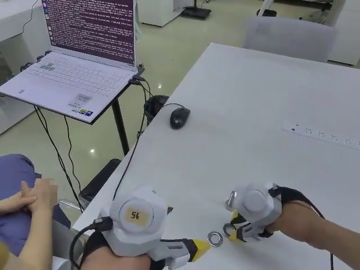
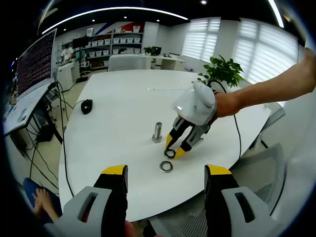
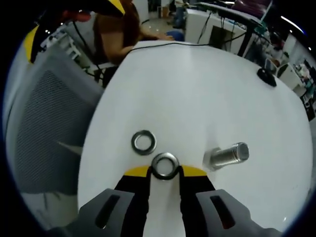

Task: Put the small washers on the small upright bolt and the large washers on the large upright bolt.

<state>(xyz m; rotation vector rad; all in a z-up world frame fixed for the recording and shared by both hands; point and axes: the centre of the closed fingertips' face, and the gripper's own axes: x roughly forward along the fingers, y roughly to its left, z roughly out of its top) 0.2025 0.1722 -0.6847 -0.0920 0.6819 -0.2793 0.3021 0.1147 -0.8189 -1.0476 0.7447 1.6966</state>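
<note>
My right gripper (image 3: 164,174) is shut on a steel washer (image 3: 165,165), held at the tips just above the white table (image 3: 197,89). A second washer (image 3: 143,142) lies flat right beside it. One upright silver bolt (image 3: 228,155) stands close by on the other side. In the left gripper view, the right gripper (image 2: 173,150) pinches its washer (image 2: 169,153) between the bolt (image 2: 157,132) and the loose washer (image 2: 166,166). My left gripper (image 2: 166,172) is open, its jaws either side of the loose washer and short of it. In the head view, the loose washer (image 1: 215,238) lies between the left gripper (image 1: 199,250) and the right gripper (image 1: 233,230).
A black mouse (image 1: 179,117) and a white power strip (image 1: 320,135) lie farther back on the table. A laptop (image 1: 73,67) sits on a stand to the left with cables hanging. A person's hands (image 1: 28,197) rest at the left edge. A grey chair (image 1: 287,35) stands beyond the table.
</note>
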